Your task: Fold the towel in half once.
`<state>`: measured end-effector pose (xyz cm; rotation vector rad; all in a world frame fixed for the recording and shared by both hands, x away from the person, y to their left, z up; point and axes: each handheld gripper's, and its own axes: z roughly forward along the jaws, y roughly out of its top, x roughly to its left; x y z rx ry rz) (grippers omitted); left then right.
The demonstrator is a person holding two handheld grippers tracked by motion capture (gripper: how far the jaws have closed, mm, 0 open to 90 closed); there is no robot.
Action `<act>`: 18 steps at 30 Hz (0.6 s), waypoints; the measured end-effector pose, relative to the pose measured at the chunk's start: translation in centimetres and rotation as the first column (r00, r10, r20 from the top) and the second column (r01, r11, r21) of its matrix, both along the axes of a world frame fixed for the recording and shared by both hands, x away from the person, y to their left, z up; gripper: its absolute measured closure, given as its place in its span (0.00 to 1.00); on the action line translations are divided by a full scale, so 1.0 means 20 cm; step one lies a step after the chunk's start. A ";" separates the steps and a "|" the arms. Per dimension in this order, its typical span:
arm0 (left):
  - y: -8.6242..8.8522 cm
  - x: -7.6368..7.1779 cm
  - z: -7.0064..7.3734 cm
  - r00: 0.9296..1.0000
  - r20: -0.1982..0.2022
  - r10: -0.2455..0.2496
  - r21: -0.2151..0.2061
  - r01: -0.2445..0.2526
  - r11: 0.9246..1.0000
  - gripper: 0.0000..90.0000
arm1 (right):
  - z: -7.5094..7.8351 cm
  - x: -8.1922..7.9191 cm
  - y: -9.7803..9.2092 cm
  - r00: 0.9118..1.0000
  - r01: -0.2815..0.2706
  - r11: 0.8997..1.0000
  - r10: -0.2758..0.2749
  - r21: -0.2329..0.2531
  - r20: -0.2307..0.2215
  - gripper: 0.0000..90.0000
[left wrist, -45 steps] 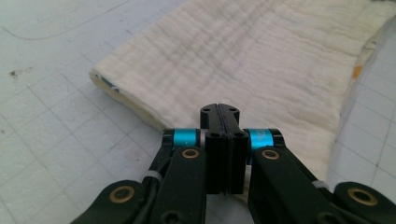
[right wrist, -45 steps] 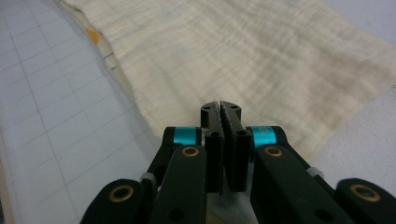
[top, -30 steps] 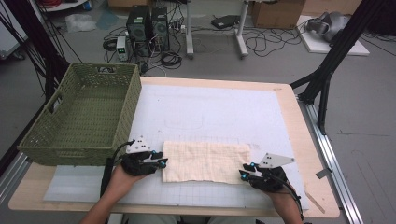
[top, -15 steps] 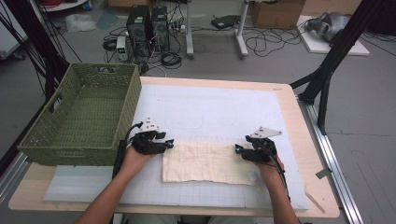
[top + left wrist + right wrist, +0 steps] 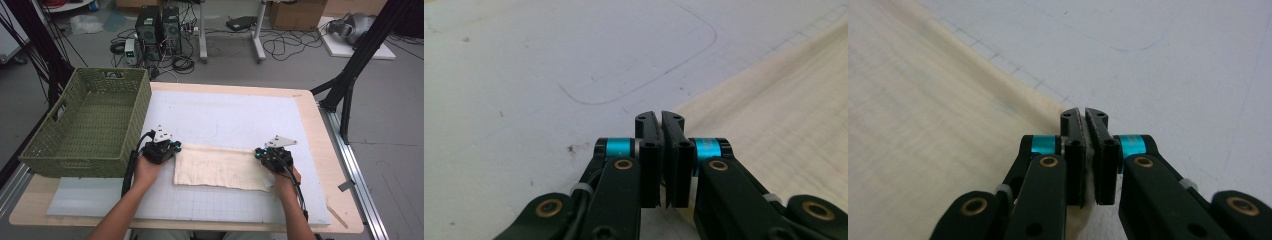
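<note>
A cream cloth (image 5: 220,167) lies flat on the white gridded mat (image 5: 225,115), its long side running left to right. My left gripper (image 5: 173,146) is at the cloth's far left corner and my right gripper (image 5: 257,152) at its far right corner. In the left gripper view the jaws (image 5: 660,117) are pressed together with the cloth (image 5: 784,115) corner running in under their tips. The right gripper view shows the same: jaws (image 5: 1084,114) together, pale cloth (image 5: 923,125) edge caught between them.
A green woven basket (image 5: 75,162) stands empty at the table's left, close beside my left hand. The mat stretches open beyond the cloth. The wooden table edge (image 5: 312,115) borders it on the right. Cables and computer cases lie on the floor behind.
Both grippers have moved away from the person, from the cloth's near corners up to its far corners. The cloth's outline looks about the same.
</note>
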<state>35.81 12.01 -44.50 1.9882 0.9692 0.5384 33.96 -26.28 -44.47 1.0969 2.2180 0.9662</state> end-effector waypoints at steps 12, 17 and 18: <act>0.02 0.02 0.00 0.999 -0.031 -0.021 -0.040 0.020 0.999 0.72 | 0.02 0.00 0.02 0.996 0.073 0.997 -0.071 -0.035 0.061 0.69; 0.04 -0.02 0.05 0.997 -0.001 -0.082 -0.112 0.081 0.990 0.66 | 0.08 -0.05 -0.02 0.996 0.023 0.998 -0.028 0.062 0.086 0.65; 0.05 -0.03 0.06 0.996 -0.002 -0.093 -0.132 0.092 0.987 0.66 | 0.08 -0.06 -0.02 0.996 0.004 0.997 -0.010 0.072 0.083 0.65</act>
